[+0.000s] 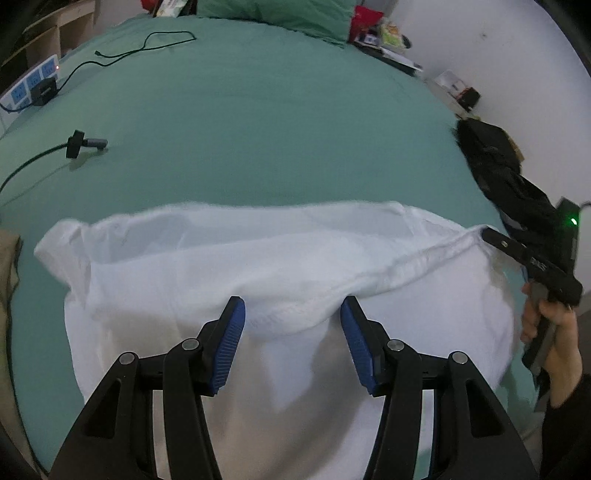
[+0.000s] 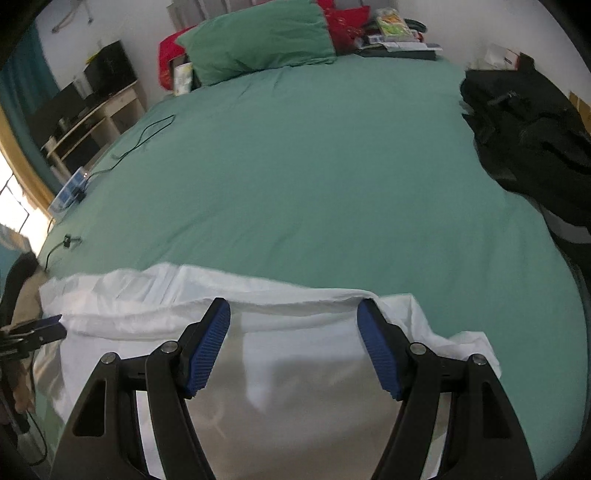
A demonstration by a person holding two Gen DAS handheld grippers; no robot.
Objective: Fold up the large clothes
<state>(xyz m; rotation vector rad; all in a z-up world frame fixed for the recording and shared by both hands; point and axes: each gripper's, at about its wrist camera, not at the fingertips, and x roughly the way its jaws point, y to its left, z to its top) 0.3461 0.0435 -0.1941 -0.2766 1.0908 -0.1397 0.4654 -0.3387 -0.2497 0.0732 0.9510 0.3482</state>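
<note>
Fabric first: we've got the large white cotton garment (image 1: pixel 280 266) spread on the green bedsheet (image 1: pixel 258 129), its bunched edge facing us. Left gripper (image 1: pixel 292 312) and right gripper (image 2: pixel 294 312) hover spread, pinching nothing, lined up to grab that edge.

A bedroom in a home is shown. Most of both views is taken up by a wide bed (image 2: pixel 332 166) covered w/ a green sheet, and a matching green pillow (image 2: pixel 258 37) is set at the head end. A power strip (image 1: pixel 31 85) w/ a plugged charger and a black cable (image 1: pixel 147 46) are laid on the sheet. A light wood shelf unit (image 2: pixel 99 114) w/ dark boxes is seen beside the bed, by a bright window. Red bags (image 2: pixel 347 20), packets etc. are piled near the pillow. Dark clothing (image 2: pixel 528 122) is heaped at the bed's edge, against plain white walls.
</note>
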